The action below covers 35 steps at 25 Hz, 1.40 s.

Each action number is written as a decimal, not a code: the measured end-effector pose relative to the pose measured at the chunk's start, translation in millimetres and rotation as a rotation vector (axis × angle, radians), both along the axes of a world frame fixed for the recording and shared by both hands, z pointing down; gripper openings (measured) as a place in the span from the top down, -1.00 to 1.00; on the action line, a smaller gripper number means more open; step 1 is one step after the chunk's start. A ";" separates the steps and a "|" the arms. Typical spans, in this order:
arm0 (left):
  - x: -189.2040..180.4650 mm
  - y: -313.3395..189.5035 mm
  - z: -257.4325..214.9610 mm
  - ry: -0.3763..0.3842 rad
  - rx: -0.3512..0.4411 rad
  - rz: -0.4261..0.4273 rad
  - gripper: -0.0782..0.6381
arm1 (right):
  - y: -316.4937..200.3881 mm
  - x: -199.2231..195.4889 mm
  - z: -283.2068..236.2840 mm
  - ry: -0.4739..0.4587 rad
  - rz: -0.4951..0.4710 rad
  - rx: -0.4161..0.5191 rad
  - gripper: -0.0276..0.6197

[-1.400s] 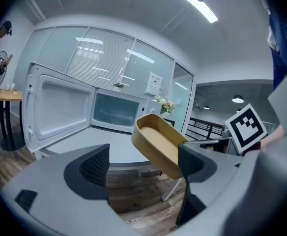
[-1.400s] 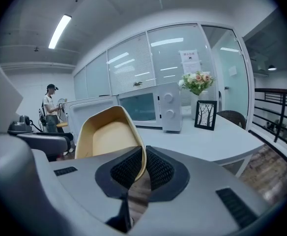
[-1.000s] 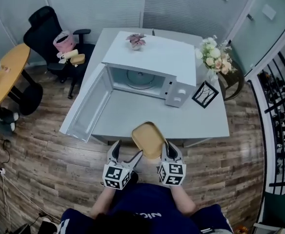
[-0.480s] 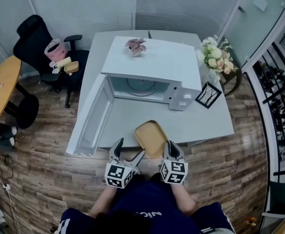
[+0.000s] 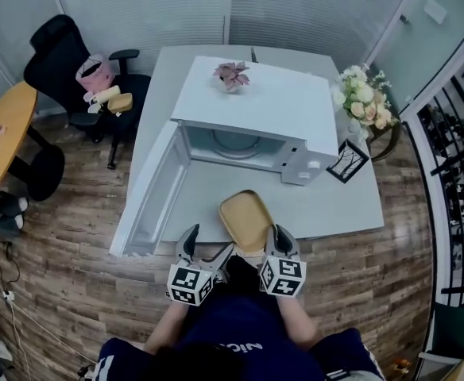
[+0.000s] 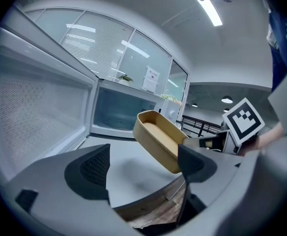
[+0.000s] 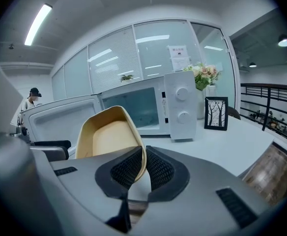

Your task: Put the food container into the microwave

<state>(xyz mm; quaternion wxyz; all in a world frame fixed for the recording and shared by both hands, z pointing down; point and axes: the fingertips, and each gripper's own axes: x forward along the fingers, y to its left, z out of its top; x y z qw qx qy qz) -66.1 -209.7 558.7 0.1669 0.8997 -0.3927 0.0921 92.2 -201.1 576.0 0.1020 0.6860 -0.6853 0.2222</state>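
A tan, empty food container (image 5: 246, 221) hangs tilted over the table's near edge. My right gripper (image 5: 273, 240) is shut on its near rim; the right gripper view shows the container (image 7: 110, 139) with its wall pinched between the pads (image 7: 144, 168). The left gripper (image 5: 200, 252) stands open just left of the container (image 6: 159, 138), nothing between its jaws. The white microwave (image 5: 252, 117) sits on the table, its door (image 5: 154, 193) swung wide open to the left and its cavity (image 5: 233, 143) facing me.
A grey table (image 5: 343, 201) carries a flower vase (image 5: 365, 105) and a framed picture (image 5: 346, 165) right of the microwave. A small pink plant (image 5: 232, 75) stands on top of it. A black office chair (image 5: 73, 70) and a round yellow table (image 5: 1, 133) stand at left.
The right gripper has carried the container forward, from the table's edge to over the tabletop toward the microwave. The left gripper has kept pace beside it, still open.
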 end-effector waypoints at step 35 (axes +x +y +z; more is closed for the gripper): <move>-9.3 -105.0 -15.0 -0.050 0.010 -0.201 -0.39 | -237.2 5.6 2.2 0.119 0.019 -0.048 0.79</move>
